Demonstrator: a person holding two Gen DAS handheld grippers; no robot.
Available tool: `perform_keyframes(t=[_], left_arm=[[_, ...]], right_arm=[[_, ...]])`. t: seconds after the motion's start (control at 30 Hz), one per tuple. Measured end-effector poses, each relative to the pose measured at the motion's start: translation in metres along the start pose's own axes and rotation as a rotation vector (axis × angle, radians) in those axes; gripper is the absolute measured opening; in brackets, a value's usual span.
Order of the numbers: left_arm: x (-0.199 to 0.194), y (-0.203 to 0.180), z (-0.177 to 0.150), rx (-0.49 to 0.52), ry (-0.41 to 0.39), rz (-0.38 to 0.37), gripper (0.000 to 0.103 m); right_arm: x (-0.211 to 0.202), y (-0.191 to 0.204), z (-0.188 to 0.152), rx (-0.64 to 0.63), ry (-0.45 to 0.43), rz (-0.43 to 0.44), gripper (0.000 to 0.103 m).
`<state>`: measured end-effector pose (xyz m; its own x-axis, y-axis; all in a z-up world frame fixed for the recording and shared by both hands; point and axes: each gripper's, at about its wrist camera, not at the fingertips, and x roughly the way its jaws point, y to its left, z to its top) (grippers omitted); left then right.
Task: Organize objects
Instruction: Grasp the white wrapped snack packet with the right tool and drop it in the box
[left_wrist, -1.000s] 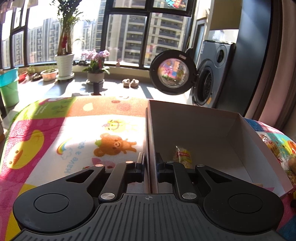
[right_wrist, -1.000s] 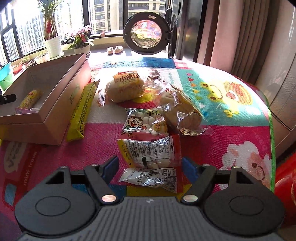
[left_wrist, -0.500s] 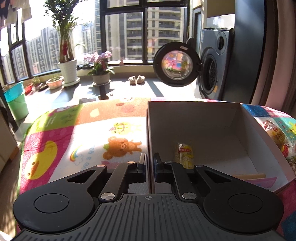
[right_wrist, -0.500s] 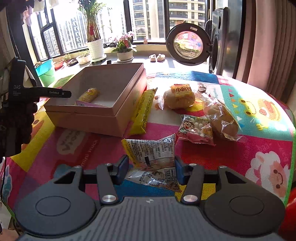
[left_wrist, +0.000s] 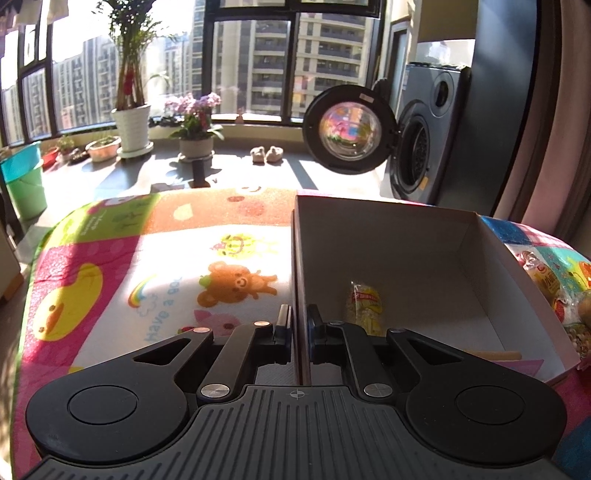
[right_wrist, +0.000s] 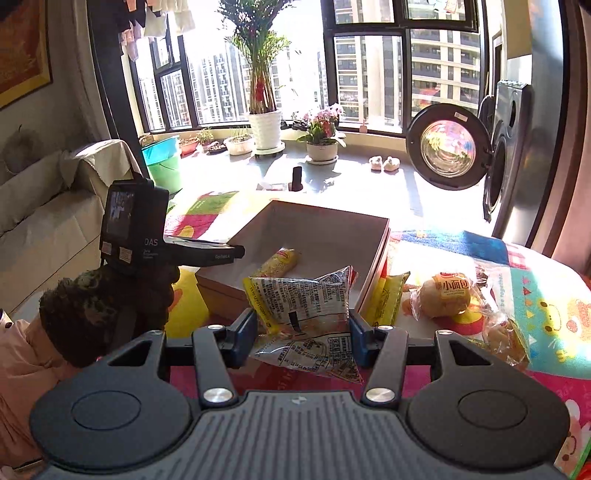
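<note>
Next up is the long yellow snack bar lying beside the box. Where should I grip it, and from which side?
Grip the yellow snack bar across its narrow width near the middle, coming from above. It lies flat on the mat, its long edge close along the box wall, so probably only a top approach with one jaw slipped in on the box side will clear. The bread roll on the other side lies apart.

I see a clear snack packet printed with black text and a yellow edge, between my right tool's blue pads. The box is pale cardboard, holding a yellow wrapper. The mat shows a brown bear, yellow duck and rainbow on pink, white and orange patches.
</note>
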<state>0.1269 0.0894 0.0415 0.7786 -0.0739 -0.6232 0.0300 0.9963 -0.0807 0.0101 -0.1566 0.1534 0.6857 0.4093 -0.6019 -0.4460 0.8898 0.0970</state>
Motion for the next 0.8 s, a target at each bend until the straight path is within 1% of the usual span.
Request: perform_keyframes(t=[0.07,0.13,0.2,0.27,0.3,0.37,0.43,0.53,0.6,0.7,0.77,0.8], left_arm=[[0.0,0.0,-0.001,0.001,-0.002,-0.005,0.01],[0.0,0.0,-0.001,0.0,-0.003,-0.009,0.011],[0.001,0.001,0.0,-0.006,-0.002,-0.011,0.011],[0.002,0.001,0.0,-0.008,-0.006,-0.013,0.01],[0.003,0.002,0.0,-0.011,-0.008,-0.014,0.01],[0.004,0.002,-0.002,-0.011,-0.011,-0.013,0.011],[0.006,0.001,-0.004,-0.014,-0.017,-0.007,0.011],[0.007,0.0,-0.007,-0.019,-0.031,0.0,0.011],[0.007,0.001,-0.007,-0.026,-0.037,-0.005,0.011],[0.007,0.003,-0.008,-0.038,-0.043,-0.019,0.011],[0.007,0.005,-0.009,-0.041,-0.046,-0.027,0.012],[0.007,0.006,-0.009,-0.044,-0.047,-0.03,0.012]], right_arm=[[0.006,0.004,0.021,-0.02,-0.046,-0.008,0.051],[0.019,0.004,0.044,-0.017,-0.068,-0.018,0.051],[0.036,0.002,0.064,-0.002,-0.073,-0.028,0.051],[0.056,0.001,0.08,0.011,-0.094,-0.069,0.053],[0.064,-0.001,0.086,0.023,-0.1,-0.088,0.058],[0.077,-0.006,0.093,0.053,-0.076,-0.089,0.059],[0.08,-0.011,0.093,0.073,-0.065,-0.087,0.059],[0.076,-0.02,0.084,0.064,-0.052,-0.12,0.06],[0.074,-0.033,0.074,0.073,-0.027,-0.148,0.06],[0.076,-0.047,0.061,0.095,0.007,-0.167,0.06],[0.083,-0.051,0.058,0.114,0.03,-0.156,0.058],[0.088,-0.052,0.058,0.122,0.04,-0.148,0.055]])
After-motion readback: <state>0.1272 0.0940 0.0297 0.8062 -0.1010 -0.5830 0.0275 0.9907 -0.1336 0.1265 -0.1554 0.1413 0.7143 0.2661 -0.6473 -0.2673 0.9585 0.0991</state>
